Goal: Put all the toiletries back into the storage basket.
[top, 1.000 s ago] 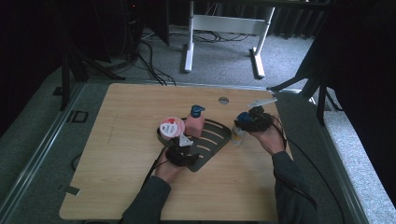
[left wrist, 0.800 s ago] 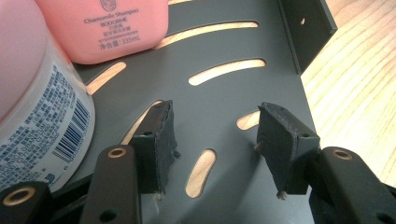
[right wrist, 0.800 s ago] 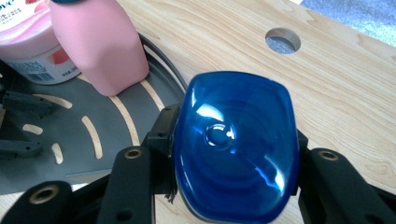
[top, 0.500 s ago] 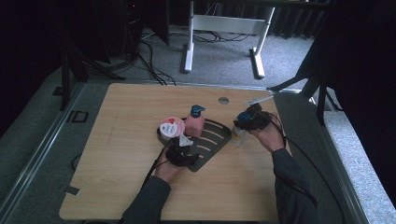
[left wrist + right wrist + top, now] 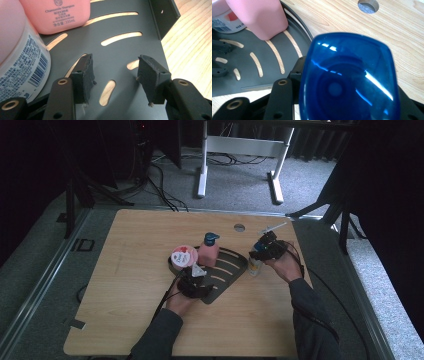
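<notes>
I hold the right gripper (image 5: pixel 261 251) clamped on the blue-capped bottle (image 5: pixel 348 80); left gripper (image 5: pixel 115 75) open, empty, over the slotted tray (image 5: pixel 117 53). I should lower it upright beside the pink bottle (image 5: pixel 259 17).

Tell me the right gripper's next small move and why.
Probably carry the blue-capped bottle, gripped in the right gripper, leftward over the dark slotted rack and lower it there. It stands just off the rack's edge, and bare rack shows beside the pink shampoo bottle.

Pump bottle (image 5: pixel 210 251) and tub (image 5: pixel 183 256) side by side on slotted rack (image 5: pixel 233 269); capped bottle (image 5: pixel 255 266) just right.
</notes>
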Demonstrator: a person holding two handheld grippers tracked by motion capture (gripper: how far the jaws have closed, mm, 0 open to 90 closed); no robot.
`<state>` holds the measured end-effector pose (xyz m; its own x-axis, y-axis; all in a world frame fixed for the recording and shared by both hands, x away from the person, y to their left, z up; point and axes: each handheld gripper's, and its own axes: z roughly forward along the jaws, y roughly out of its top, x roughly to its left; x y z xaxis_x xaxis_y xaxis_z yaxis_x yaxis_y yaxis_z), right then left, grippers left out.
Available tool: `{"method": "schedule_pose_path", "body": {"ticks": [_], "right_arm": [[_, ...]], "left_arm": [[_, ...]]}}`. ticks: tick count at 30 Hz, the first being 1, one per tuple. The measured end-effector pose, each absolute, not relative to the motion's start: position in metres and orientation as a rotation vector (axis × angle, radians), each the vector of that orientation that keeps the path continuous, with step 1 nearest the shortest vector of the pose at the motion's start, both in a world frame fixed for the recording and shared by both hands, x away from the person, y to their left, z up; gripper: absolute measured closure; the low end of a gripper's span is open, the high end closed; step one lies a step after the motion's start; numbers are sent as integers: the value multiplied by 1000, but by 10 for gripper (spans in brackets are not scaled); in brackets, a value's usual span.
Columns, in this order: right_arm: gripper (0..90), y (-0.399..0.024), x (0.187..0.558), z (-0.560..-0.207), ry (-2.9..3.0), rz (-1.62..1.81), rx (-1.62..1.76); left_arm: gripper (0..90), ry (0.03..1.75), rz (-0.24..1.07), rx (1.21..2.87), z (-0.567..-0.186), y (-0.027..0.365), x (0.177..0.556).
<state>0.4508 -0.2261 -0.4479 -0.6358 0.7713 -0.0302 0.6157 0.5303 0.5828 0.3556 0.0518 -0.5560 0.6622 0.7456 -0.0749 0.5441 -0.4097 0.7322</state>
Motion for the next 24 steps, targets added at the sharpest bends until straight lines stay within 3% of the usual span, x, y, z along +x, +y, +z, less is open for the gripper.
{"method": "schedule_pose_path", "body": {"ticks": [24], "right_arm": [[532,-223,456,-450,2531,705,1196]], "left_arm": [[467,990,337,2121,-556,52,356]]}}
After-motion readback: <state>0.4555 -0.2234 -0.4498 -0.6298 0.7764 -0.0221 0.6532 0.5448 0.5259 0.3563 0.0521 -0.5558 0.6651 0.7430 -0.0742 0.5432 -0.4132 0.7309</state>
